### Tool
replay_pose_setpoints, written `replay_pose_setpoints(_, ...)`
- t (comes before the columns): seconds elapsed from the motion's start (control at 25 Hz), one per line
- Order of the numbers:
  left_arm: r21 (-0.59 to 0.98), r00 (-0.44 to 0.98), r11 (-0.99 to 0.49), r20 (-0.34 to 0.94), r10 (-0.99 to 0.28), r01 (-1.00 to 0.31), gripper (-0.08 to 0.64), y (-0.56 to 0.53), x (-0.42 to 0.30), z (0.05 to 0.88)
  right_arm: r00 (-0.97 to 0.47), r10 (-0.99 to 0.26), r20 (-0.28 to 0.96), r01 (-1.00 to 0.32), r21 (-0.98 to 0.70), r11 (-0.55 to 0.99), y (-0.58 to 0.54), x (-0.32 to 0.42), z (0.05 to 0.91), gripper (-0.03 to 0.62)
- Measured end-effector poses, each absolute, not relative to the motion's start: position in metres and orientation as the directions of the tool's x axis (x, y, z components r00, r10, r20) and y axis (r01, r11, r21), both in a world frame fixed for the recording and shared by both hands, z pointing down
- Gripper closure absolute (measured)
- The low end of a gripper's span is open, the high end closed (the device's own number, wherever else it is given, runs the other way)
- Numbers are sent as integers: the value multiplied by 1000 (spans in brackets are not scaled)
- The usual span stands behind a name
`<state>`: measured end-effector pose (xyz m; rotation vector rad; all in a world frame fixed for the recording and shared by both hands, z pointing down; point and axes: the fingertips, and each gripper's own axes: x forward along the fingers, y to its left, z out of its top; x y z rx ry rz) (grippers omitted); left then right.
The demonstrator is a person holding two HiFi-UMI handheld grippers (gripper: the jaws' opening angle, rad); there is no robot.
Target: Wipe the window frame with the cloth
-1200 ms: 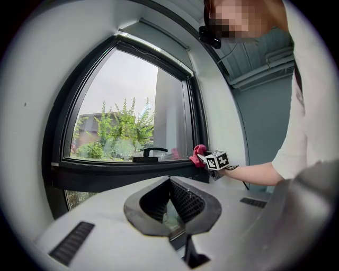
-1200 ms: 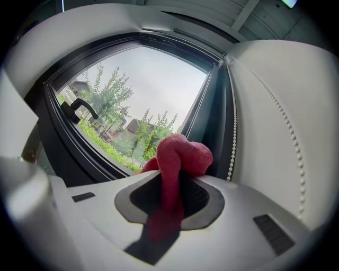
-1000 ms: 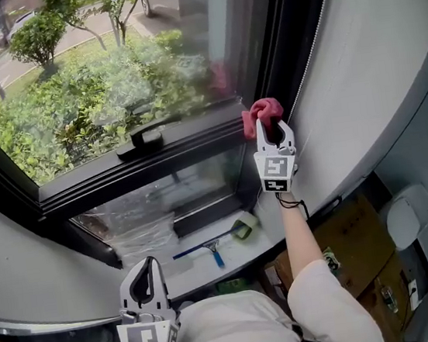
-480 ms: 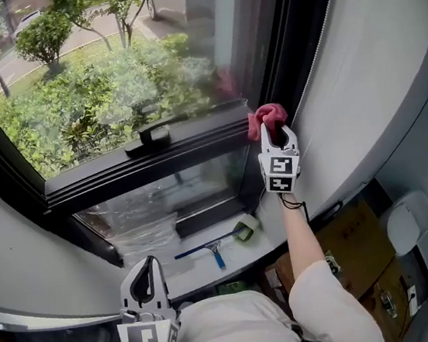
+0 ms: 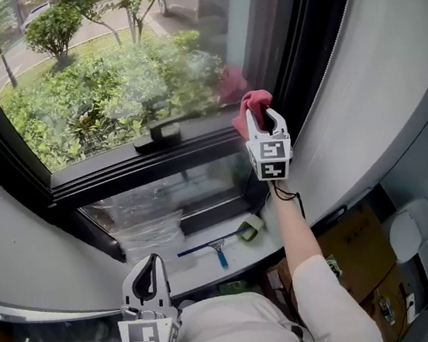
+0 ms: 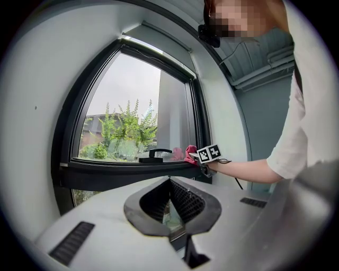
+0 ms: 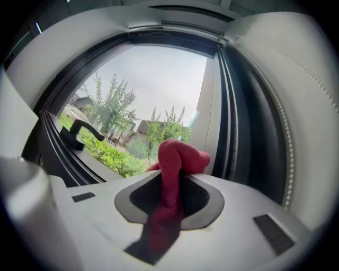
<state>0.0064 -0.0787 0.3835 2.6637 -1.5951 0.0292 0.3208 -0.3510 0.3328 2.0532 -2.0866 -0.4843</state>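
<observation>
Right gripper [image 5: 261,115]: jaws clamped on the red cloth [image 5: 252,103]. A bunched fold stands out past the jaw tips and a tail hangs back through the jaw opening.

The cloth sits at the right end of the window frame [image 5: 120,173] crossbar, close to the corner where it meets the right upright. It appears to touch the bar just below the glass [image 5: 109,86].

A black handle [image 5: 158,138] is mounted on the same crossbar, well to the left of the cloth.

Left gripper [image 5: 149,262]: jaws closed together with nothing between them. It is held low, near the person's body and well apart from the frame.

A blue-handled squeegee [image 5: 212,248] lies on the sill [image 5: 244,254] below the frame.
</observation>
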Motion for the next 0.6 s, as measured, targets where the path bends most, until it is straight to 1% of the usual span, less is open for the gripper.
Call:
replay_pose_setpoints(0.08, 24, 466, -465, 40, -884, -885, 552, -79, 4, 384, 11, -998, -64, -942, 333, -32, -364, 327, 343, 495)
replay_pose_setpoints(0.28, 31, 435, -434, 53, -899, -900, 552, -84, -8, 389, 84, -996, -28, -939, 333, -89, -374, 340, 346, 496)
replay_pose_setpoints(0.44, 35, 444, -442, 61, -894, -896, 552, -89, -6, 393, 68, -998, 4, -941, 333, -62, -374, 338, 348, 497)
replay_pose_setpoints(0.6, 35, 468, -467, 60, -881, -884, 552, -93, 3, 393, 52, -998, 18, -955, 293, -45, -372, 335, 351, 498)
